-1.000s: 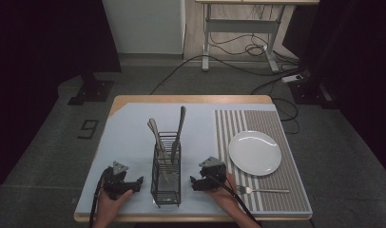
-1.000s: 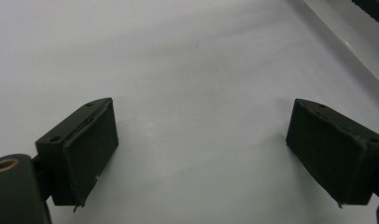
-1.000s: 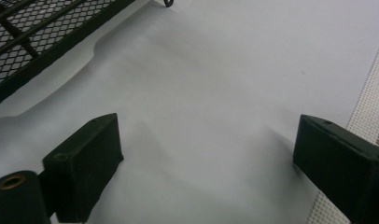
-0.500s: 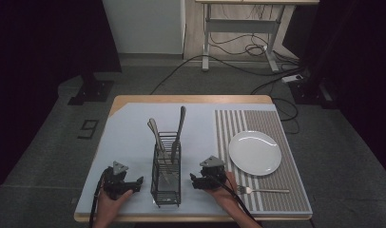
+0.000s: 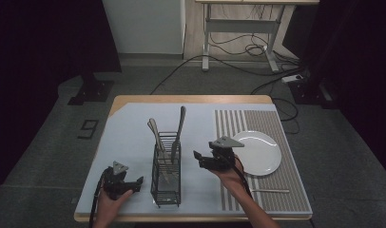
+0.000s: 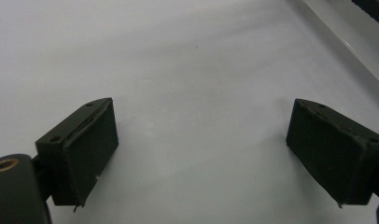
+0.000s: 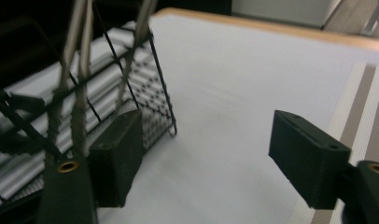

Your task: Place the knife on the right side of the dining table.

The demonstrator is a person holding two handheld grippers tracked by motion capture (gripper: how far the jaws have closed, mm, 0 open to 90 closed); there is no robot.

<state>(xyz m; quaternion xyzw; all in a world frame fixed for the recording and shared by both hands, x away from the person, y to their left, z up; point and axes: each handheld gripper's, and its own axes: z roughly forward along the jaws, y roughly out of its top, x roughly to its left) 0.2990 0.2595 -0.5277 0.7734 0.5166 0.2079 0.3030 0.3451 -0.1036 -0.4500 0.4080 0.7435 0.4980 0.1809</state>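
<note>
Your left tool (image 5: pixel 136 182) sits low on the tabletop (image 5: pixel 129 133), just left of the black wire caddy (image 5: pixel 165 183), its jaws spread wide with nothing between them; in the left gripper view they frame bare pale surface. Your right tool (image 5: pixel 198 158) hangs just right of the caddy, raised above the surface and apart from it, jaws likewise spread and empty. In the right gripper view one of its jaws lies close beside the caddy's mesh wall (image 7: pixel 131 74). The caddy stands upright and holds several pieces of cutlery (image 5: pixel 177 130), handles leaning out of the top. Right of the caddy, a white plate (image 5: pixel 260 154) rests on a striped placemat (image 5: pixel 276 190), and a fork (image 5: pixel 269 191) lies on the mat nearer you than the plate.
</note>
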